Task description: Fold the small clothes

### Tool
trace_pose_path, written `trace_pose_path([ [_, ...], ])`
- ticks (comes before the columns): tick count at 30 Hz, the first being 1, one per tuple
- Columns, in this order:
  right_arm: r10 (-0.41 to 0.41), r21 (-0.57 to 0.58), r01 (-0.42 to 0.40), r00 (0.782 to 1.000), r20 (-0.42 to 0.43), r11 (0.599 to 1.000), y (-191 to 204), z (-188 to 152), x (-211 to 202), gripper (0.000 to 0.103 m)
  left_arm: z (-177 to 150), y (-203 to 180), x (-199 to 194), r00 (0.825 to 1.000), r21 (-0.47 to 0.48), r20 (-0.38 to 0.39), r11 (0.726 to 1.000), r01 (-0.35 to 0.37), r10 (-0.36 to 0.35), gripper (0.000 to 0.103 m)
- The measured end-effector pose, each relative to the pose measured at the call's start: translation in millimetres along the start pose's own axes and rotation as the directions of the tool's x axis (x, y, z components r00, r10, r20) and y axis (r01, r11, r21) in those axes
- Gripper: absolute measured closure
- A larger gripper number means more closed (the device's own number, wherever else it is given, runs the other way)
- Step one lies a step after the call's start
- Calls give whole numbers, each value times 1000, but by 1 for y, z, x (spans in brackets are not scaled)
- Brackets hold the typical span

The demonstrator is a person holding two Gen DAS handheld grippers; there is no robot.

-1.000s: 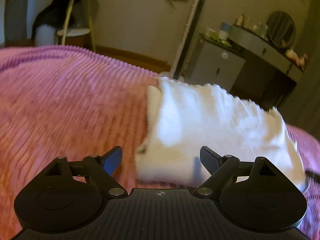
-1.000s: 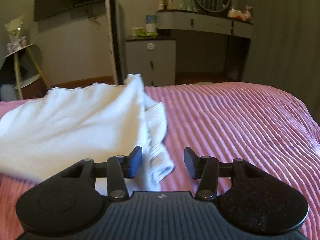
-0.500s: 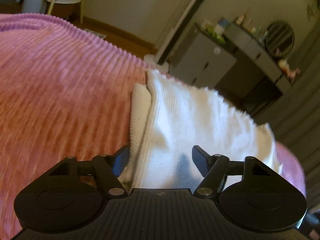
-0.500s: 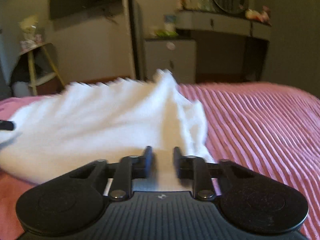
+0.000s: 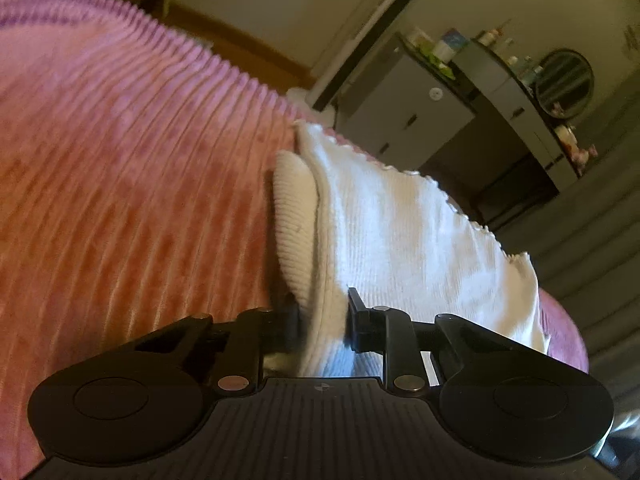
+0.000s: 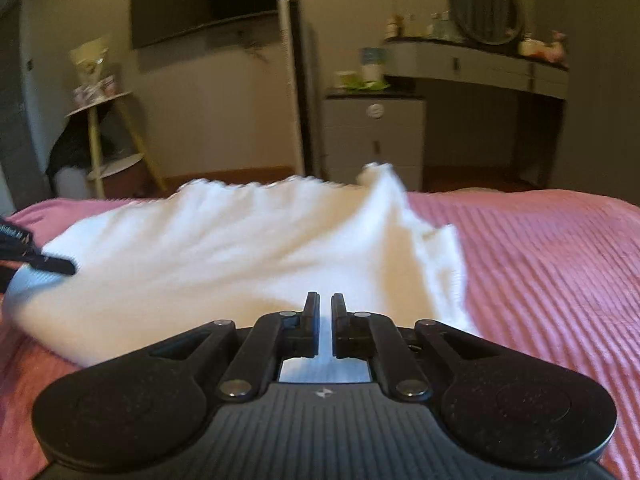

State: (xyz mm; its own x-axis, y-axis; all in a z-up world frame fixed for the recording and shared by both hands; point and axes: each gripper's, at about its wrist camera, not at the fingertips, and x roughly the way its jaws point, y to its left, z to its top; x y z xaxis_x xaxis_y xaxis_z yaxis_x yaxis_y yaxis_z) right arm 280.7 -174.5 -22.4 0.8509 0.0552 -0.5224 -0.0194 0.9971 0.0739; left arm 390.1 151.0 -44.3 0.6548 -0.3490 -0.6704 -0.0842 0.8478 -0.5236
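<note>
walls: beige | grey drawer cabinet point(image 6: 374, 136) | dressing table point(image 6: 476, 66), round mirror point(image 6: 486, 12) | dim light

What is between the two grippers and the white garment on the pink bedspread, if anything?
Nothing visible. The left gripper is closed on a bunched near edge of the white garment, and the right gripper is shut on its near edge too. Only the pink bedspread lies around it.

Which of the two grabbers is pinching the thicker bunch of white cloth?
The left gripper. Its jaws, which have just been closing, stand apart around a fat bunch of the white garment. The right gripper pinches a thin edge, jaws almost together.
</note>
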Motion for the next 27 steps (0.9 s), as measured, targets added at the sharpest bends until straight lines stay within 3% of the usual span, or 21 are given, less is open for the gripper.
trace_pose_path([
  [1, 10, -3, -10, 1000, -10, 1000, 3, -1, 3, 97, 0, -2, 2, 1000, 6, -7, 1000, -4, 4, 76],
  [4, 34, 16, -34, 999, -36, 999, 8, -4, 7, 94, -1, -2, 13, 999, 3, -42, 1000, -28, 28, 61],
  [6, 50, 26, -49, 998, -46, 998, 9, -5, 7, 92, 1, -2, 14, 998, -20, -47, 999, -35, 34, 66],
  [7, 51, 21, -50, 998, -46, 999, 9, -6, 6, 91, 4, -3, 11, 998, -32, -45, 999, -39, 37, 79],
  [9, 55, 11, -55, 998, -40, 998, 6, -6, 3, 91, 8, -13, 1, 999, -51, -20, 998, -45, 44, 81],
  [11, 50, 24, -49, 998, -34, 999, 2, -5, -1, 90, 10, -34, -12, 999, -7, 32, 1000, -26, 26, 82],
  [14, 45, 77, -43, 999, -26, 996, -11, -3, -6, 90, 7, -90, -20, 998, 133, 60, 991, 19, -28, 83],
  [20, 11, 96, -8, 999, -31, 995, -28, -6, -17, 90, -39, -192, 7, 996, 398, 28, 915, 63, -81, 82],
  [24, 0, 90, 4, 999, -44, 996, -37, -5, -21, 90, -75, -203, 47, 998, 421, -61, 906, 53, -31, 73],
  [27, 16, 87, -12, 999, -50, 996, -43, -5, -23, 90, -87, -196, 34, 997, 407, -42, 910, 75, -64, 68],
])
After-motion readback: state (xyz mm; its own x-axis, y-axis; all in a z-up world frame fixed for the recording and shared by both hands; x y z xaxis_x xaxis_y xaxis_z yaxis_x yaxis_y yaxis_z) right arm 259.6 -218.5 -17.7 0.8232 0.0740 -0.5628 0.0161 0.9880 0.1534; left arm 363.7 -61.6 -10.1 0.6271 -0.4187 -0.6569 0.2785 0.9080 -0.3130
